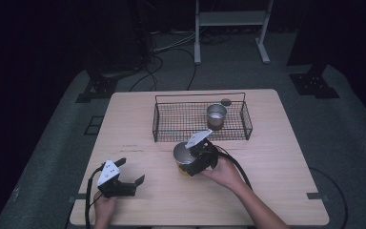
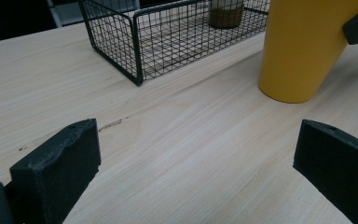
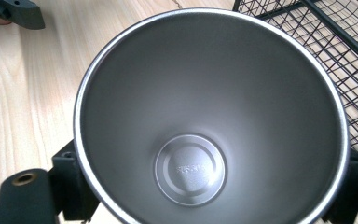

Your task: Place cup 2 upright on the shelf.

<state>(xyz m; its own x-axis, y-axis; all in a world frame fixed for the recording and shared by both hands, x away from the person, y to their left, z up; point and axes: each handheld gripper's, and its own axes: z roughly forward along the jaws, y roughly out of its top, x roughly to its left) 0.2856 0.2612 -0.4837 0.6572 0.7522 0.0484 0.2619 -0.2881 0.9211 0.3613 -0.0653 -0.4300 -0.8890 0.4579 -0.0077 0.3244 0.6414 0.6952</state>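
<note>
Wire basket (image 2: pixel 168 37) ahead of the left jaws, a steel cup (image 2: pixel 226 13) inside; pale wood table (image 2: pixel 177 140) beneath.

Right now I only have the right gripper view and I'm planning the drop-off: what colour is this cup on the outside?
Observer: The cup is yellow outside, seen from the left gripper view.
Operator: Is the basket empty?
Observer: No, the wire basket already holds another metal cup, upright toward its right side.
Operator: Is the other gripper busy?
Observer: The left gripper sits open near the table's front-left, holding nothing.
</note>
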